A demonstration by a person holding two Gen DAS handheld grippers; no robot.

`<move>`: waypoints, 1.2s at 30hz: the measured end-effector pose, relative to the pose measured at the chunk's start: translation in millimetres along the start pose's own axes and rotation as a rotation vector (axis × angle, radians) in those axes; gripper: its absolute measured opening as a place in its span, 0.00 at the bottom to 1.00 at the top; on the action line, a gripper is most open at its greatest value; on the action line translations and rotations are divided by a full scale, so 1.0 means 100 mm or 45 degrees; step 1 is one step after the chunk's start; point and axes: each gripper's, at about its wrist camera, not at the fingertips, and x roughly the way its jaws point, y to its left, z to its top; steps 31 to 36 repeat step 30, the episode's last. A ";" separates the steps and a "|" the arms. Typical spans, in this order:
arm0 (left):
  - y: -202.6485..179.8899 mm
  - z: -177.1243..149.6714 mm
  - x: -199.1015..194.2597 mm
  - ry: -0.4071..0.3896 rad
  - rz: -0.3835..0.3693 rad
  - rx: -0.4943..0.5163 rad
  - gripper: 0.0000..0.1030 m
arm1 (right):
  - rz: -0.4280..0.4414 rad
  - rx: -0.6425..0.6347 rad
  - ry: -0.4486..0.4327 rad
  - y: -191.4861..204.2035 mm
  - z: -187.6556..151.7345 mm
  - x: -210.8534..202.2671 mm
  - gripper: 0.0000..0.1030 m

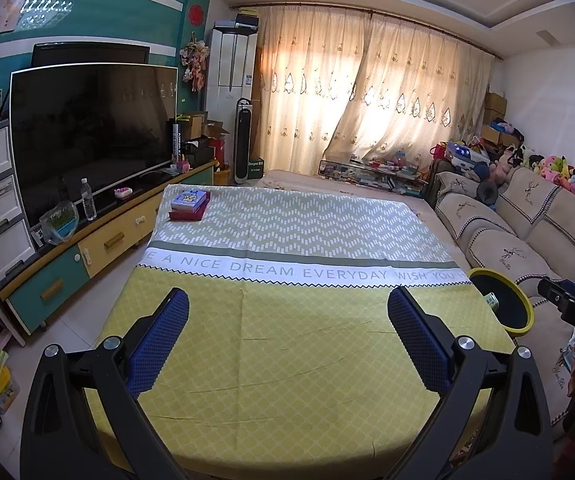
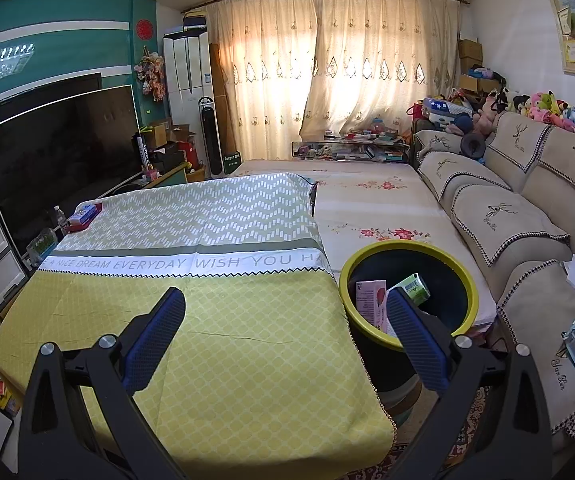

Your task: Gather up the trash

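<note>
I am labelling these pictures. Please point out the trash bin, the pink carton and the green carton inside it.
trash bin (image 2: 472, 280): right wrist view, yellow rim.
pink carton (image 2: 369, 298): right wrist view, printed face.
green carton (image 2: 415, 287): right wrist view, top face.

We see only part of the trash bin (image 1: 525, 300) from the left wrist — its lower body drops behind the table edge, and just a sliver of a green carton (image 1: 491, 301) shows inside. From the right wrist, the right gripper's finger (image 2: 415, 330) covers the lower part of the pink carton (image 2: 369, 300) in the bin, and its print is too small for us to read. The cloth's lettering (image 1: 271, 268) is cut short at both ends by the cloth edges. The right gripper (image 1: 571, 308) runs off the frame's right side, so we cannot tell its jaws there. The box lid (image 1: 189, 199) design is too small to make out.
</note>
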 end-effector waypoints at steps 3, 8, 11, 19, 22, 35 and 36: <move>-0.01 0.00 0.01 0.005 0.000 0.005 0.95 | 0.000 0.003 0.002 -0.02 -0.01 0.01 0.93; -0.03 0.01 0.03 0.012 -0.003 0.006 0.95 | -0.004 0.008 0.005 -0.04 -0.02 0.02 0.93; -0.03 0.01 0.06 0.020 -0.004 0.008 0.95 | -0.003 0.009 0.010 -0.05 -0.03 0.04 0.93; -0.02 0.00 0.20 0.045 -0.051 -0.010 0.95 | 0.005 0.006 0.028 -0.05 -0.04 0.09 0.93; -0.06 0.01 0.28 0.054 -0.036 0.034 0.95 | 0.002 -0.001 0.040 -0.05 -0.03 0.13 0.93; 0.13 0.23 1.02 0.196 -0.018 0.013 0.95 | 0.076 -0.073 0.143 0.14 0.24 0.76 0.93; 0.13 0.23 1.02 0.196 -0.018 0.013 0.95 | 0.076 -0.073 0.143 0.14 0.24 0.76 0.93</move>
